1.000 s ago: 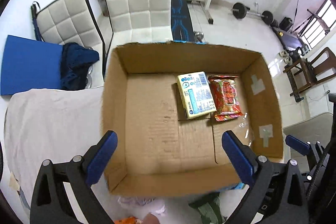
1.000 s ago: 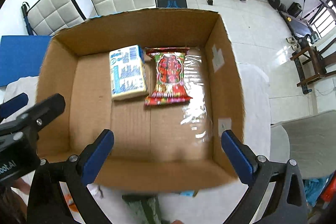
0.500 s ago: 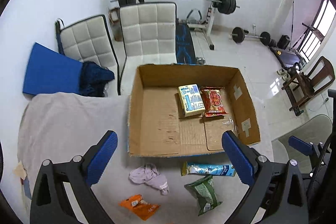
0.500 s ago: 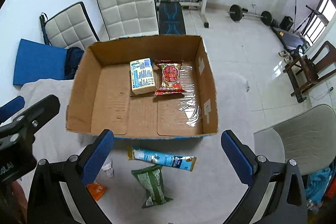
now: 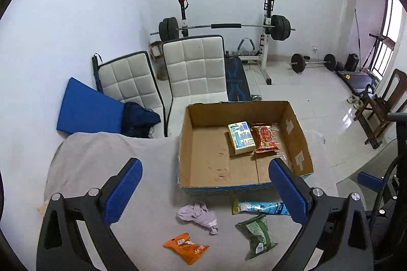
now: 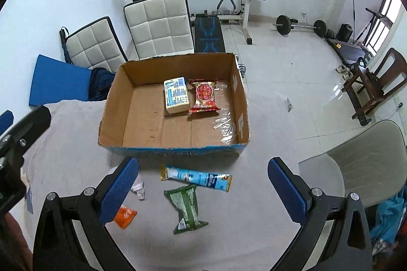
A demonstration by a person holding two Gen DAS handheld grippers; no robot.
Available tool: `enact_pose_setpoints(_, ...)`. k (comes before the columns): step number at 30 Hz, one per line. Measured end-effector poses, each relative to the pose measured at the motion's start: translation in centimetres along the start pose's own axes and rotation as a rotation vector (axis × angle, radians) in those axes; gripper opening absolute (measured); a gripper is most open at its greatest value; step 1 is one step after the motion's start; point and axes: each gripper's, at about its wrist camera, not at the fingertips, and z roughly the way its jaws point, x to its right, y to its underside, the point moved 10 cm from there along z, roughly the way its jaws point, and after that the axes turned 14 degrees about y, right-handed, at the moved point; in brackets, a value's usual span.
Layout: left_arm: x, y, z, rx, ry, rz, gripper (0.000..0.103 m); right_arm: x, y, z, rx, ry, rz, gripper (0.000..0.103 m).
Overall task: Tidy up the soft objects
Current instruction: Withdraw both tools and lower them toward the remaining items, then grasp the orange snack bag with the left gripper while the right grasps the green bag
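Both grippers have pulled back and up from the cardboard box [image 6: 175,103], so the packets in front of it are now in full view. The left gripper [image 5: 206,192] and right gripper [image 6: 202,191] hang wide apart, holding nothing. Inside the box, toward 1 o'clock, a pale tissue pack [image 6: 176,95] touches a red snack bag [image 6: 204,98]. On the grey cloth [image 6: 71,144] at 6 o'clock lie a blue wrapper [image 6: 195,177], green pouch [image 6: 185,207], orange packet [image 5: 185,246] and crumpled lilac cloth [image 5: 198,216]. White padded chairs [image 6: 160,27] stand beyond at 12.
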Motion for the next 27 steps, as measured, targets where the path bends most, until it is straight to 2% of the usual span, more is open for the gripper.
enact_pose_setpoints(3,-0.3,1.0,0.3,-0.02,-0.006,-0.015,0.102,-0.2,0.9,0.3,-0.016,-0.006,-0.006,0.103)
enact_pose_setpoints(6,-1.6,3.5,1.8,-0.086,0.006,-0.083,0.102,-0.6,2.4,1.9,-0.06,-0.006,-0.031,0.103)
enact_pose_setpoints(11,-5.6,11.3,6.6,-0.286,0.023,-0.262,0.102,-2.2,7.1,7.5,-0.217,-0.026,-0.091,0.103)
enact_pose_setpoints(15,-8.6,18.6,10.1,-0.438,0.066,-0.463,0.102,-4.3,11.7,12.6,-0.347,-0.045,-0.152,0.103)
enact_pose_setpoints(19,-10.9,24.6,12.2,-0.538,0.07,-0.612,0.102,-5.8,15.5,17.0,-0.449,-0.044,-0.175,0.103)
enact_pose_setpoints(22,-11.7,27.6,13.1,-0.596,0.089,-0.723,0.102,-6.8,17.5,19.4,-0.505,-0.037,-0.167,0.102)
enact_pose_setpoints(25,-11.9,29.4,14.1,-0.614,0.122,-0.834,0.102,-7.5,18.5,20.8,-0.534,-0.042,-0.159,0.09)
enact_pose_setpoints(27,-12.0,29.9,14.9,-0.613,0.131,-0.883,0.102,-8.0,19.1,21.3,-0.551,-0.038,-0.16,0.07)
